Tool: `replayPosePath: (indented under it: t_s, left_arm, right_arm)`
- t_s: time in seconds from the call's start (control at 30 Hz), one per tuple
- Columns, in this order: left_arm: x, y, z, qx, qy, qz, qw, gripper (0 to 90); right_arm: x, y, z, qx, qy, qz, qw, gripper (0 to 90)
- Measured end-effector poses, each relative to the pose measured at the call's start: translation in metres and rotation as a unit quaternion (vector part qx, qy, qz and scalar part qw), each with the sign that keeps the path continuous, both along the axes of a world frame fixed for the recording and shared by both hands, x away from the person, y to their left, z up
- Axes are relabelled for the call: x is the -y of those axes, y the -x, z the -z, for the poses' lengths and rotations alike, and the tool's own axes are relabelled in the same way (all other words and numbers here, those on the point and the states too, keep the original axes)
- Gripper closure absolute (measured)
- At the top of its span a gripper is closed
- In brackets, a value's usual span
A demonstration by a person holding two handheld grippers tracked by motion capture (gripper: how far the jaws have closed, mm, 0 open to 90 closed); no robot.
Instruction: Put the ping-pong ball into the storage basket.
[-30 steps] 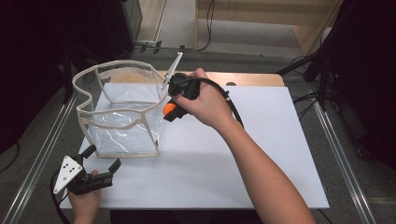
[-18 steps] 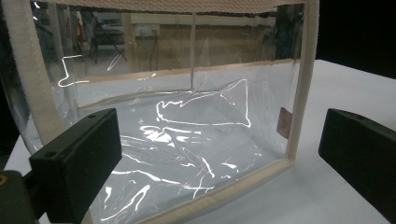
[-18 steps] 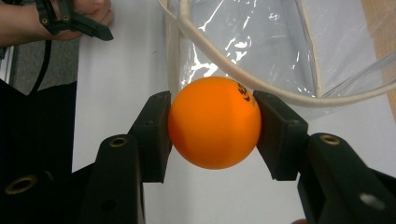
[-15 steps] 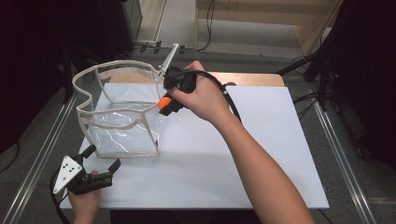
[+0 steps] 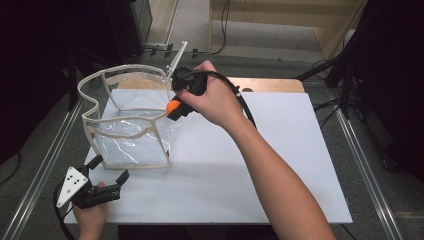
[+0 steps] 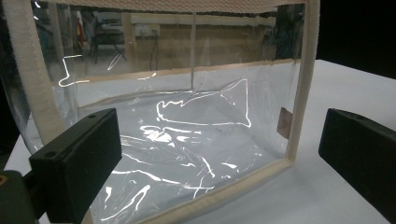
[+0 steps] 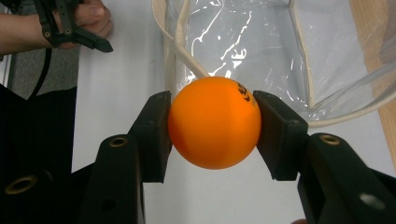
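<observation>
**Ball carried to the bag's rim, not yet dropped**

Since the earlier frames, the right hand has been shifted slightly toward the bag's rim. At the left, the left gripper [image 5: 107, 175] is held with jaws spread and nothing between them, just in front of the clear bag [image 5: 125, 145]. The bag stands upright, mouth upward, its long axis across the table. The orange ball [image 7: 214, 122] is pinched by the right gripper [image 5: 173, 107] at the rim; release into the bag is judged to remain.

A white rectangular sheet [image 5: 280, 165] covers the wooden worktop [image 5: 270, 84]. Metal rails [image 5: 367, 165] run along both sides, and black cables [image 5: 222, 22] trail over the far floor.
</observation>
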State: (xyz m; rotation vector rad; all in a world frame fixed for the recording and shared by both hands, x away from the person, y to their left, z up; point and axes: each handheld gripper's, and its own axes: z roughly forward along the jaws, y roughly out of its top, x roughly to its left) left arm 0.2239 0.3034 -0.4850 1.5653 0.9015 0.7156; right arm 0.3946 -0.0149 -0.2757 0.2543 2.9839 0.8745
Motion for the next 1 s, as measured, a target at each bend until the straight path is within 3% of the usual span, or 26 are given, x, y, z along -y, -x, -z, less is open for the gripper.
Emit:
replayPosePath:
  t_s: [1.0]
  left_arm:
    - [0.000,0.000,0.000,0.000,-0.002,0.001,1.0000,0.0]
  right_arm:
    - [-0.014,-0.009,-0.006,0.004,-0.001,0.009,0.9999,47.6]
